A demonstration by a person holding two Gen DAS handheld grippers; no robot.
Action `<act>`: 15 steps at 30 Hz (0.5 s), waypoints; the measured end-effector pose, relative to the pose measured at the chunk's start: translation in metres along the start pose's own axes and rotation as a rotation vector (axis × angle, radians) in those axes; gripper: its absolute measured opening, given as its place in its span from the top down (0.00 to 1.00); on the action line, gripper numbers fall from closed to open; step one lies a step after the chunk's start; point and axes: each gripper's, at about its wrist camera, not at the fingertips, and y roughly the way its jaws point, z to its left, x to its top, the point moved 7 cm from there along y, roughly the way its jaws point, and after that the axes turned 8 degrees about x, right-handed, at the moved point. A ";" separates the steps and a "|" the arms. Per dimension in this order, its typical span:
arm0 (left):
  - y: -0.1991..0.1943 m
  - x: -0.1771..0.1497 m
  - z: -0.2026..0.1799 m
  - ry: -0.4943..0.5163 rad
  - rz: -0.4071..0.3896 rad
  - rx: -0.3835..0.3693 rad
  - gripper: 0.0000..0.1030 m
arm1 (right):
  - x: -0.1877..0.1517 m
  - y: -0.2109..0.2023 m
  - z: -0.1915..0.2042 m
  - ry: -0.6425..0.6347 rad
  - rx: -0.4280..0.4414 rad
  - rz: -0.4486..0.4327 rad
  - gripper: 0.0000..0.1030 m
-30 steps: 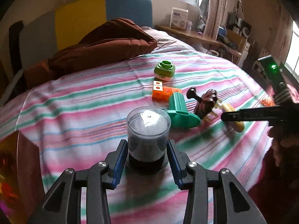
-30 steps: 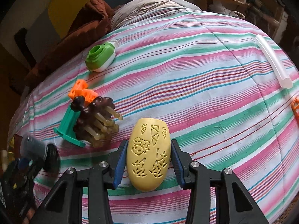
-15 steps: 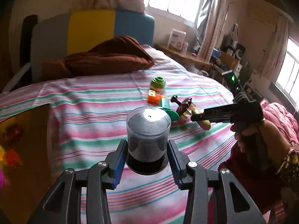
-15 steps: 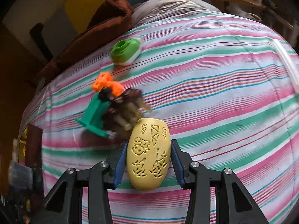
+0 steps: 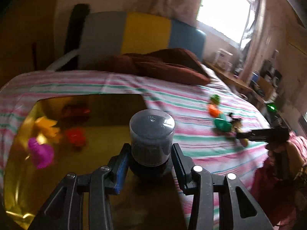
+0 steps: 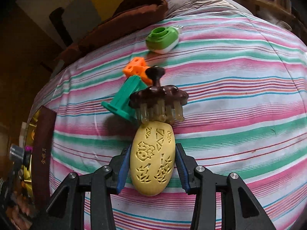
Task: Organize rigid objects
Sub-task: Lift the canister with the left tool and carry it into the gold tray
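Two close downward wrist views, shared striped bed (image 5: pixel 191 103).

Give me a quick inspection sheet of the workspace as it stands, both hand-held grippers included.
Surface: striped bedspread, rumpled.
Job's things: clear-capped dark jar above the gold box, which holds blurred purple, red and yellow items; yellow carved oval; brown scalp massager, teal stand, orange block, green-and-white device on the bed.
Clutter: brown blanket.
Grippers: left hand-held gripper shut on the jar; right hand-held gripper shut on the oval.
Cables: nothing seen.
Surroundings: multicolour headboard, window, crowded shelf.
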 end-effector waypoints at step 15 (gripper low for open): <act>0.021 -0.025 0.105 -0.152 0.093 0.152 0.58 | 0.004 -0.007 0.016 -0.054 0.032 -0.058 0.56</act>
